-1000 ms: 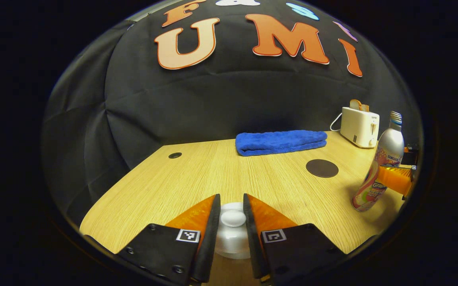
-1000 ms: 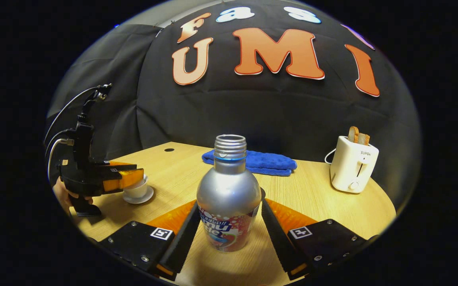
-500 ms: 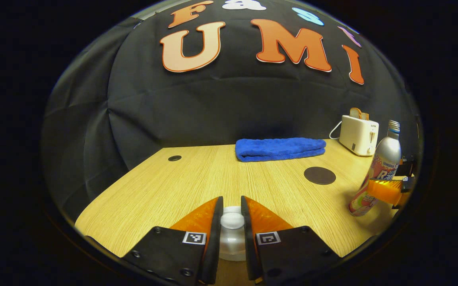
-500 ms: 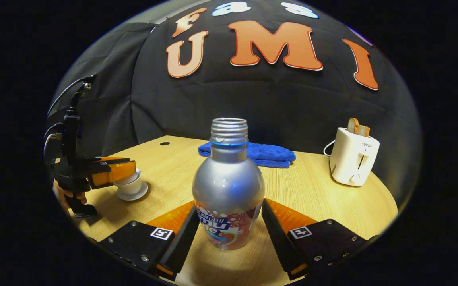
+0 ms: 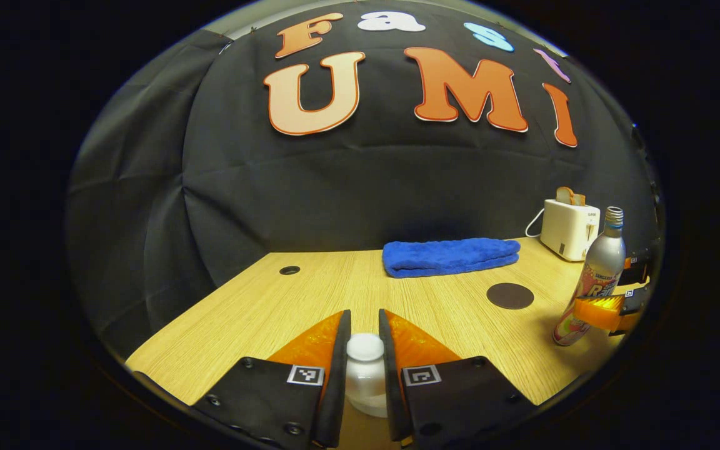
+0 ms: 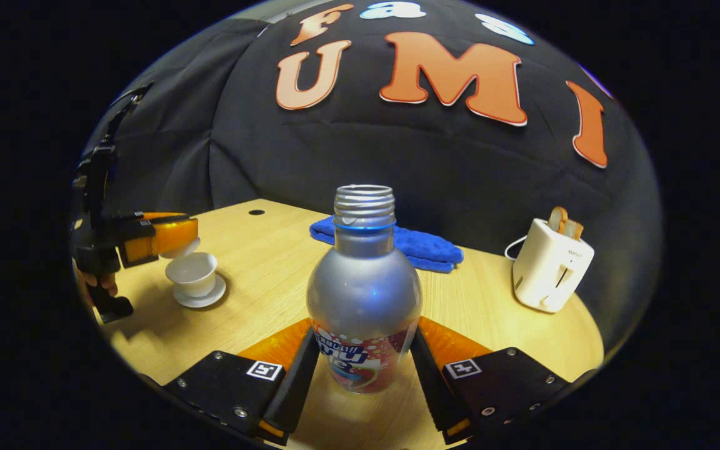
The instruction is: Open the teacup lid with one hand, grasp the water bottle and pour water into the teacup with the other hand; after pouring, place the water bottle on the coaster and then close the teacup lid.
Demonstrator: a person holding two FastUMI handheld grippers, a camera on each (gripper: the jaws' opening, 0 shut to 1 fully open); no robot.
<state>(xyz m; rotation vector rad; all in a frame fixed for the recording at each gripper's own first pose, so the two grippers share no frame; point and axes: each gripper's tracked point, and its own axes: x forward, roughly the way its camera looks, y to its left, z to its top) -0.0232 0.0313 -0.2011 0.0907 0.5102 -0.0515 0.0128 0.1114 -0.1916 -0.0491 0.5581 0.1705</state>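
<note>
Left gripper [image 5: 365, 350] at bottom centre of left gripper view, fingers clamped on white teacup lid [image 5: 365, 347] by its knob; in right gripper view lid is held above the open teacup [image 6: 192, 274] on its saucer [image 6: 200, 295], left of frame. Right gripper [image 6: 363, 369] grips silver water bottle [image 6: 364, 300], upright, uncapped, centre frame. Dark coaster [image 5: 510, 295] right of centre on wooden table [image 5: 260, 306], blue towel [image 5: 450, 257] and white toaster [image 5: 569, 229] behind

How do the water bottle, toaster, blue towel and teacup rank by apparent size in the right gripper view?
1. Water bottle, though it is nearest the camera, which inflates it.
2. Toaster and blue towel: similar apparent extent, so unranked.
3. Teacup, smallest, but also far off.
</note>
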